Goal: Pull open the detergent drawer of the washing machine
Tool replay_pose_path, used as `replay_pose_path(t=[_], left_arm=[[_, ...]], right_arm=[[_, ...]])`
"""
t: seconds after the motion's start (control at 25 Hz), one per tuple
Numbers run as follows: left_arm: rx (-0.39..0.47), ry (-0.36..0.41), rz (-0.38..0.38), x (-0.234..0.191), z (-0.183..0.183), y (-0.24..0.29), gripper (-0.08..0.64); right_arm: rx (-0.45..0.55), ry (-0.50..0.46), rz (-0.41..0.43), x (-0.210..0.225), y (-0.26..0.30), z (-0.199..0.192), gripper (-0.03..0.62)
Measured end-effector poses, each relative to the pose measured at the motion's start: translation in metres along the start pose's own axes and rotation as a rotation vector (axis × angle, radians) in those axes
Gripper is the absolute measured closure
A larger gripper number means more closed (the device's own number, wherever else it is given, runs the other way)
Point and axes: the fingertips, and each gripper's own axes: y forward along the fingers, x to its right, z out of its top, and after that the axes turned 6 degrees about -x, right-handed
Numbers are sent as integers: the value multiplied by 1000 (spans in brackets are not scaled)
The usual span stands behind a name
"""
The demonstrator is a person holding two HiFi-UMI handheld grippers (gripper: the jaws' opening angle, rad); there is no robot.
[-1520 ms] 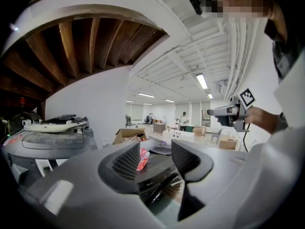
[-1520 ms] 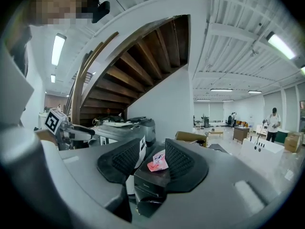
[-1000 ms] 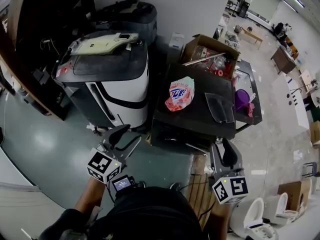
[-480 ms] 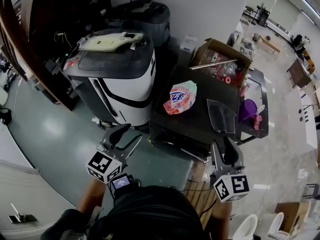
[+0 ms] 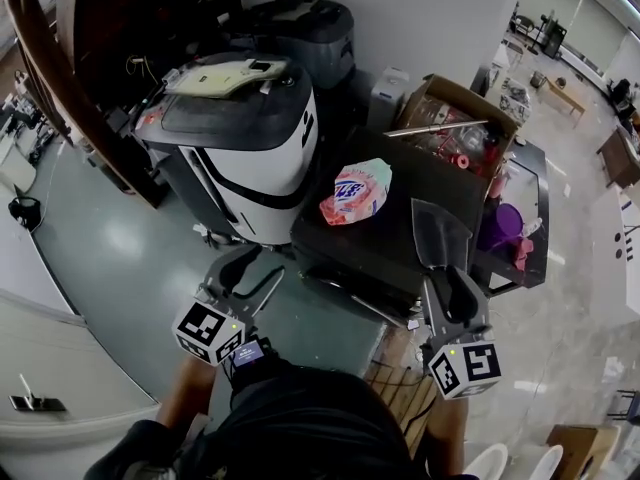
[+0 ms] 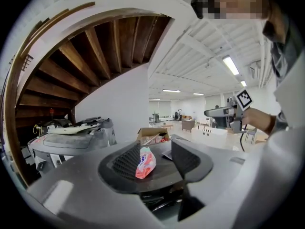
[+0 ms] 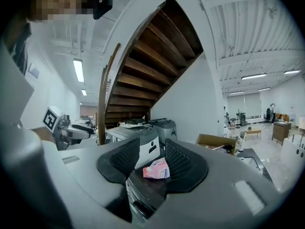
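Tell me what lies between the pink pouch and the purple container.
A clear plastic sheet, lying on the dark machine top; the head view shows it.

The washing machine is a dark, box-shaped unit standing upright in the middle of the scene, its flat black top facing up and its shadowed front turned to the near side. On the upper front, a dark recessed panel, seemingly the detergent drawer, sits flush and closed.
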Motion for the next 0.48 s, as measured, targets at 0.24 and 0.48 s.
replay_pose_path(t=[0.24, 0.48], left_arm=[[-10, -1, -30, -2, 7, 14, 302], [21, 4, -128, -32, 8, 42, 302]], right_arm=[[0, 19, -19, 10, 4, 1, 430], [12, -3, -122, -2, 8, 19, 430]])
